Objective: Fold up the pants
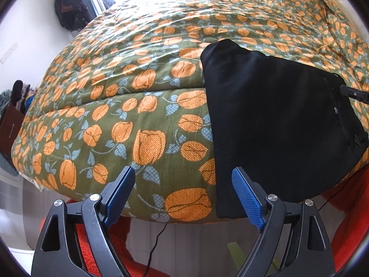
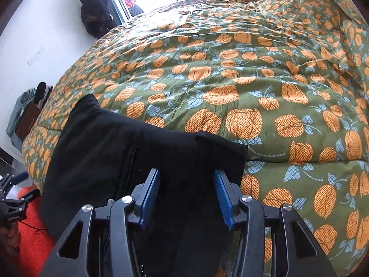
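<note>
The black pants (image 1: pixel 276 120) lie draped over the near edge of the bed, on the flowered quilt (image 1: pixel 143 73), with the lower part hanging down the side. They look soft, limp and fairly thick, probably light, likely to sag and slide off the slick quilt if pulled by one corner. The best hold seems to be the hanging hem, pinched at both corners. The left tool (image 1: pixel 182 194) stands open and empty, the pants' edge just beside its right finger. The right tool (image 2: pixel 186 198) is open too, with the cloth directly ahead between its fingers.
</note>
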The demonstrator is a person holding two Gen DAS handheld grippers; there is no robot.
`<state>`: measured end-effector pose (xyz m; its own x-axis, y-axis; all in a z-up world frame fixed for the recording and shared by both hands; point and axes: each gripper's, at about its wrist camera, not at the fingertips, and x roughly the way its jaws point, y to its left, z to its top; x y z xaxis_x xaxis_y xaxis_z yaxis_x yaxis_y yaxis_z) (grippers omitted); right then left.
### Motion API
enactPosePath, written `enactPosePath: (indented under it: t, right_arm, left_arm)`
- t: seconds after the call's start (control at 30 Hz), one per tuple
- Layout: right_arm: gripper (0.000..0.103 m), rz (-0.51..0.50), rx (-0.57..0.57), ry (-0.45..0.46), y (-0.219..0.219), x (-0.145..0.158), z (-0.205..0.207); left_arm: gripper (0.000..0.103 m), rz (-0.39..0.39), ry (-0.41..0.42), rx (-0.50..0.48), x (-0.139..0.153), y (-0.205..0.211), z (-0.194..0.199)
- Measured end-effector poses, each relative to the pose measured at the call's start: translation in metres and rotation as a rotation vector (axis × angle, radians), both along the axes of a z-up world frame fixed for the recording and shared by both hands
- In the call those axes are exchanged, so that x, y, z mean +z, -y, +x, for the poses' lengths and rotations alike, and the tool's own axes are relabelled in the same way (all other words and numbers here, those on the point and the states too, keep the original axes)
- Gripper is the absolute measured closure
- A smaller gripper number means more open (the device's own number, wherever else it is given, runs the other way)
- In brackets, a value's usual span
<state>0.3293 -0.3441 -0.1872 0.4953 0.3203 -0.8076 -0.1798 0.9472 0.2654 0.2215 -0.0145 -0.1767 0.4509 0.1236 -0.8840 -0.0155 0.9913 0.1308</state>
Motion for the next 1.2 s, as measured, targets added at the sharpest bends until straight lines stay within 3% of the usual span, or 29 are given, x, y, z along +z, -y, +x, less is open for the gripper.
enactPosePath:
  t: [0.2, 0.3, 0.37, 0.47, 0.53, 0.67, 1.2]
  right_arm:
    - [0.056, 0.027, 0.091, 0.098, 0.002, 0.045, -0.066]
    - [0.056, 0.042, 0.180, 0.076, -0.014, 0.039, -0.098]
    - [0.056, -0.002, 0.210, 0.014, -0.027, 0.019, -0.107]
    - [0.056, -0.021, 0.180, -0.068, -0.032, -0.012, -0.106]
    - [0.056, -0.002, 0.144, -0.060, -0.031, -0.015, -0.105]
    - [0.055, -0.059, 0.182, -0.038, -0.041, -0.021, -0.108]
    - [0.055, 0.029, 0.147, -0.039, -0.033, -0.036, -0.109]
  left_arm:
    - [0.016, -0.038, 0.005, 0.017, -0.001, -0.002, 0.003]
    - [0.016, -0.062, 0.015, 0.017, -0.001, 0.002, 0.004]
    - [0.016, -0.081, 0.009, 0.008, -0.003, 0.005, 0.003]
    - [0.016, -0.076, 0.001, -0.015, -0.006, 0.011, 0.001]
    - [0.016, -0.072, 0.005, -0.021, -0.007, 0.013, -0.001]
    - [0.016, -0.114, -0.005, -0.016, -0.009, 0.010, -0.002]
    - [0.005, -0.137, -0.036, -0.003, -0.025, 0.007, -0.001]
